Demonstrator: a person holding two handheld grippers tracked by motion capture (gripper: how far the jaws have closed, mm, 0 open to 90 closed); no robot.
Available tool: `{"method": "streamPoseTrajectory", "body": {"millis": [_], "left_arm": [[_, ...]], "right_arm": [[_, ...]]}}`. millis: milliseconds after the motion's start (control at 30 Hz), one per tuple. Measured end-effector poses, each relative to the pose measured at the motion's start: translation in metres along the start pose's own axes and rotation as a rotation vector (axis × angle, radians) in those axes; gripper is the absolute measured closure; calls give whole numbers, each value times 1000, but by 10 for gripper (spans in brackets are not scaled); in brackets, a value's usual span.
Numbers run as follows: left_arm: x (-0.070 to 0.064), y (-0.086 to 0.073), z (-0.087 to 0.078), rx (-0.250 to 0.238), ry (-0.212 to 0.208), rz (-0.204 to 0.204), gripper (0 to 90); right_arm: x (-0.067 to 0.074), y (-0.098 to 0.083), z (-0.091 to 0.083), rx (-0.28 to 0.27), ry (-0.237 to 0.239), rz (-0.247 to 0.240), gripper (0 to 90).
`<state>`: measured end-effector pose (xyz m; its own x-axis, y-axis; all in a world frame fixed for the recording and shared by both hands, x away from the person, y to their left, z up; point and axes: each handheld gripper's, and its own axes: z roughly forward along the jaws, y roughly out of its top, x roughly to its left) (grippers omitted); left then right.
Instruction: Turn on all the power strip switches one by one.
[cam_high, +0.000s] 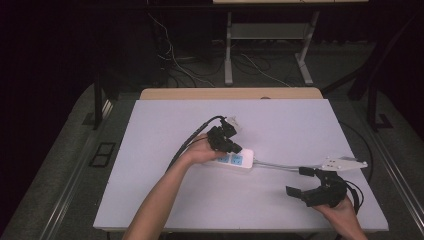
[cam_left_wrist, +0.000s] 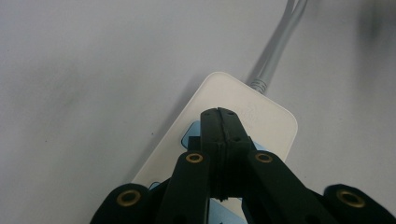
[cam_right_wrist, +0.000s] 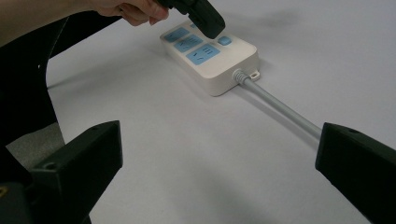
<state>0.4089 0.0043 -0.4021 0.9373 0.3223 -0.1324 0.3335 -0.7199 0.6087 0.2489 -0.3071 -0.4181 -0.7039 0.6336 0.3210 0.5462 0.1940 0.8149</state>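
Closest to us, the right tongs (cam_high: 305, 183) sit low at the near right of the white surface (cam_high: 280, 120), held from below by the right hand (cam_high: 345, 212), jaws spread wide with nothing between them. Ahead of those open jaws we see the grey cable (cam_right_wrist: 280, 108) running straight to the white power strip (cam_right_wrist: 219, 65) with its blue sockets. Nothing blocks the way between the right tongs and the strip.

Over to the left tongs (cam_left_wrist: 219, 116): jaws pressed together, tip to tip, gripping nothing, and pointing down onto the strip's blue face near its cable end (cam_left_wrist: 259, 84). The left hand (cam_high: 200, 152) wraps the tool from the left, forearm angled in from the near edge, black lead (cam_high: 192, 135) looping away behind it. From the right tongs, the shut tip hovers at the small blue button (cam_right_wrist: 224, 40); whether it touches, we cannot tell.
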Motion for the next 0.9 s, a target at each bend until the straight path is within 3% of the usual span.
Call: {"method": "streamPoseTrajectory", "body": {"millis": [367, 900], "left_arm": [[5, 2, 8, 11, 1, -1, 892], [10, 0, 9, -12, -9, -26, 893]], "right_arm": [[0, 0, 0, 1, 3, -2, 5], [0, 0, 1, 2, 4, -1, 5]]}}
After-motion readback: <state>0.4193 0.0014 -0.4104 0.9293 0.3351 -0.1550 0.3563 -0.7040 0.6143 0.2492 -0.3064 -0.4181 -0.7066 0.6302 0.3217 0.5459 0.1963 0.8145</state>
